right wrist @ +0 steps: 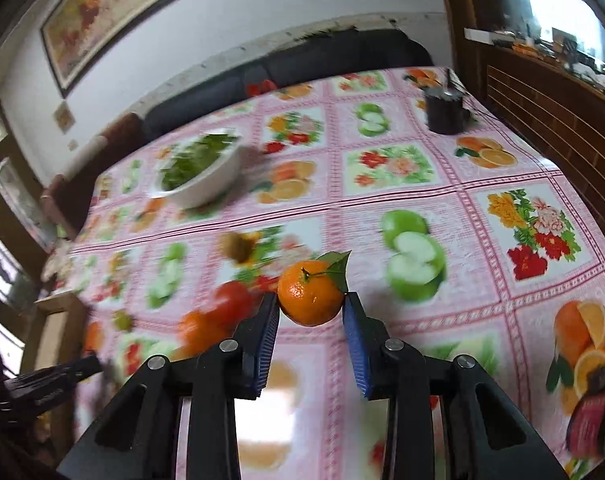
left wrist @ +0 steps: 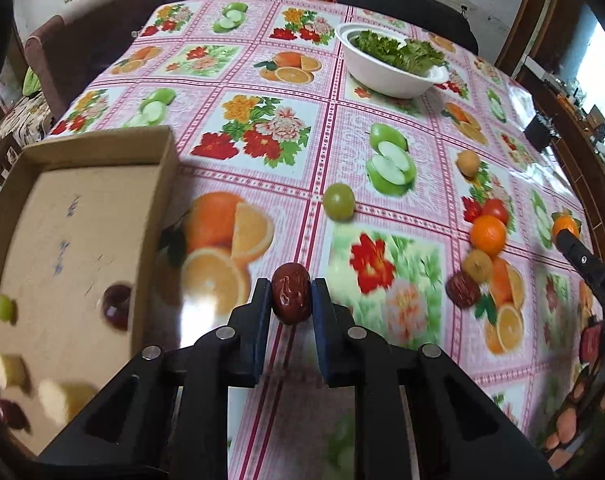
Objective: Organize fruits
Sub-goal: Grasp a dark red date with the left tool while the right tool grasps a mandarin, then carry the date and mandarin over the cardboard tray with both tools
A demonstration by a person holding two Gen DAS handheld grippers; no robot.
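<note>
Glossy tablecloth (left wrist: 286,80); matt cardboard box (left wrist: 82,208).

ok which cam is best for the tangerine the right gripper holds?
Right wrist: the tangerine sits sharp and close between the right gripper's pads, with stem and leaf visible. In the left wrist view it is only a small orange spot at the far right edge, partly hidden by the gripper tip.

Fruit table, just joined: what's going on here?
A person is sorting fruit with two handheld tools. The left tool grips a red date beside the cardboard box, which already holds several fruits. The right tool grips a mandarin with a leaf. More fruit, including a green grape, is loose on the tablecloth.
</note>
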